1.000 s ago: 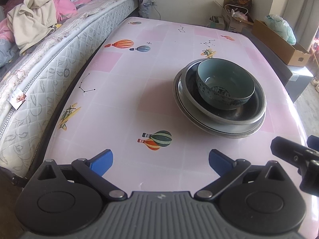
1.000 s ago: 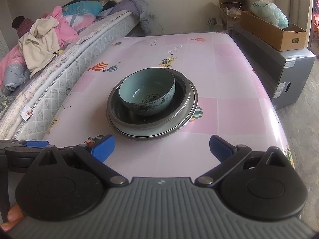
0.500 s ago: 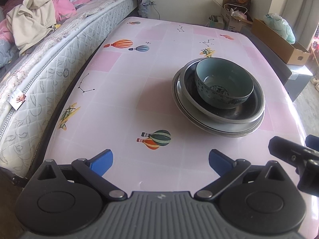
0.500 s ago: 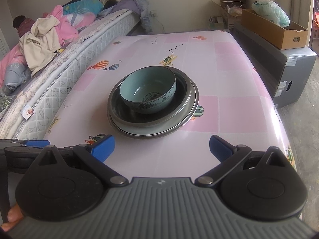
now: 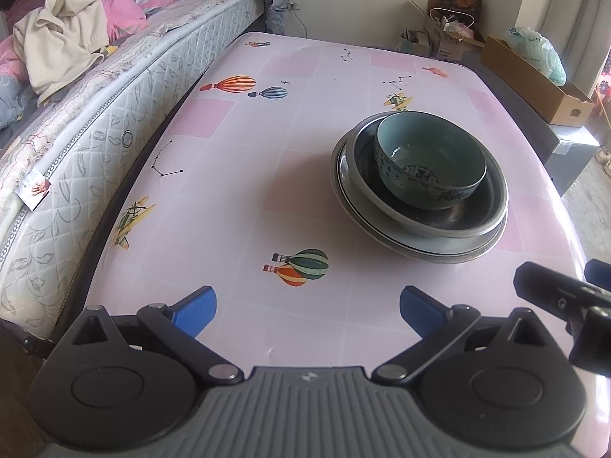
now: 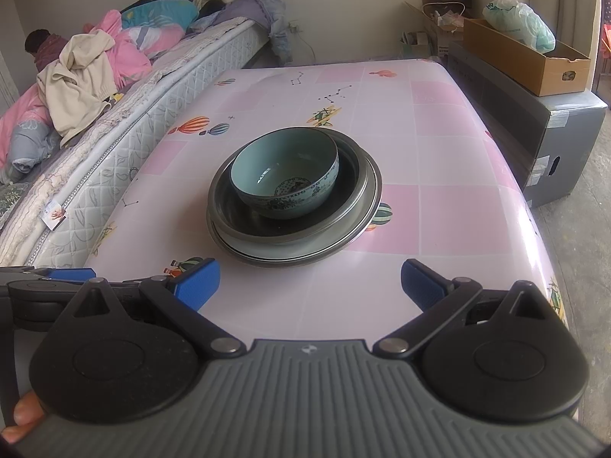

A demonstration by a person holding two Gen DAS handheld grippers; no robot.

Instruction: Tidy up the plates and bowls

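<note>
A pale teal ceramic bowl with a dark patterned band [image 6: 284, 175] sits nested in a dark grey metal basin [image 6: 355, 198], which rests on a wide grey plate [image 6: 267, 257], all stacked mid-way across the pink balloon-print desk [image 6: 439, 206]. The left claw [image 5: 307, 305] and right claw [image 6: 309, 280] hover near the desk's front edge, both spread wide and empty, apart from the stack. A quilted mattress [image 5: 76, 152] borders the desk's left side.

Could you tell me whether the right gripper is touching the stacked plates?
Apart: the right wrist view shows bare tablecloth between the right gripper and the plates.
</note>
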